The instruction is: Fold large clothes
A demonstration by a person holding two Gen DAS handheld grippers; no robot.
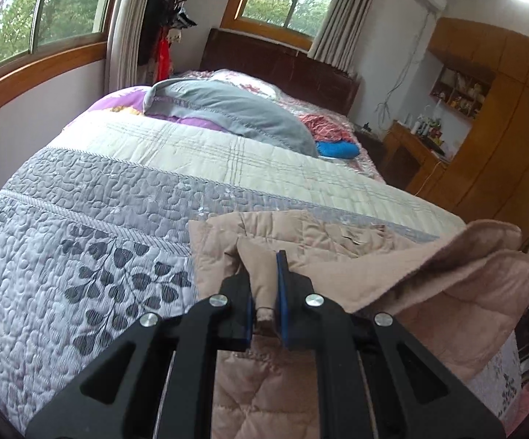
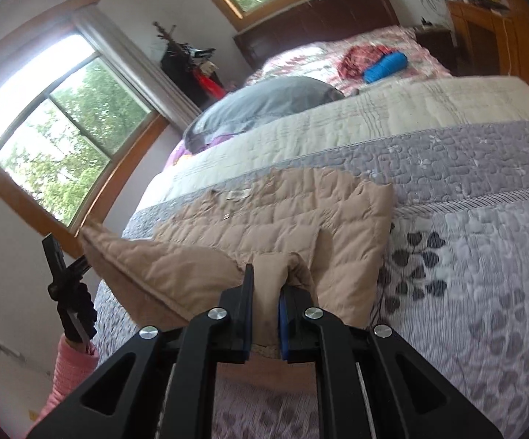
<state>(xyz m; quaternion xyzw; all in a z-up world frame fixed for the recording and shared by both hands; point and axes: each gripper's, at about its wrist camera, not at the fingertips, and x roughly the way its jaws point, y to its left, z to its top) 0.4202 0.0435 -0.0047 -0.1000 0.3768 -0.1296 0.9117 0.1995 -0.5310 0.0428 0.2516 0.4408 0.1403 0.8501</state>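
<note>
A tan quilted jacket lies on the near part of a bed, spread over a grey-and-lilac quilted bedspread printed with dark leaf shapes. The left claw is pinching a fold of the jacket's edge between its blue-lined fingers, the fabric bunched up and standing in the narrow gap between them. To that claw's right the jacket's soft lining is turned up in a raised flap, while the rest of the garment lies flat on the bedspread beyond the fingertips. The right claw is likewise pressed onto a puffed fold of the same jacket, gripping the hem nearest the camera; from this view the garment stretches away across the bedspread, with a small white label near its far edge. At the left of the right wrist view the other claw shows holding the jacket's lifted corner, carried by a hand in a dark glove with a pink sleeve below it. Farther up the bed rest a grey pillow, a blue bundle and some red patterned cloth, well apart from the jacket. Windows with wooden frames line the wall beside the bed, and a wooden wardrobe stands on the opposite side.
</note>
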